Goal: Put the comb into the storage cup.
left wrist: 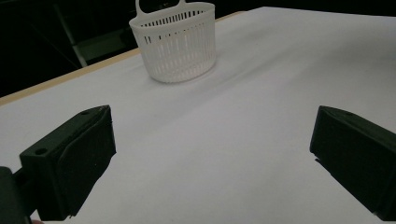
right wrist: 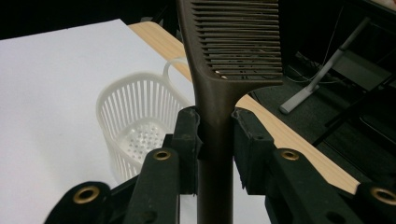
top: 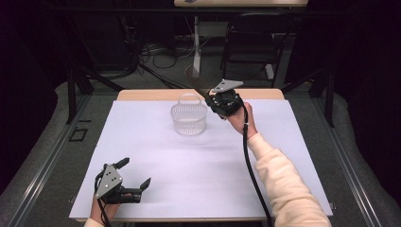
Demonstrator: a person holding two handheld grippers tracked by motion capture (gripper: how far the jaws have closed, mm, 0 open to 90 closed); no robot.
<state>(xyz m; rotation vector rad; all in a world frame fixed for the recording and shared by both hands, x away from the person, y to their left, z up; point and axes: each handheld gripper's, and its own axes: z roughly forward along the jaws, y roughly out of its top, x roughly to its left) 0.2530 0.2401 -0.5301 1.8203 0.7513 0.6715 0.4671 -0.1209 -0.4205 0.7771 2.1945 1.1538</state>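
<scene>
A dark brown comb (right wrist: 229, 51) stands upright between the jaws of my right gripper (right wrist: 215, 126), which is shut on its handle with the teeth pointing up and to the right. In the high view that right gripper (top: 216, 100) hovers just right of a white slotted basket (top: 189, 119) at the far middle of the table. The basket (right wrist: 135, 121) is empty and has a small loop handle. Near the front left corner my left gripper (top: 134, 173) is open with nothing between its fingers. The basket (left wrist: 175, 42) stands well ahead of the left gripper (left wrist: 212, 154).
A white sheet (top: 156, 156) covers the table, with a wooden edge (top: 142, 94) showing at the far side. Beyond the table are a dark chair (top: 250, 42), a stand (top: 196, 47) and floor cables. Dark frame rails run along both table sides.
</scene>
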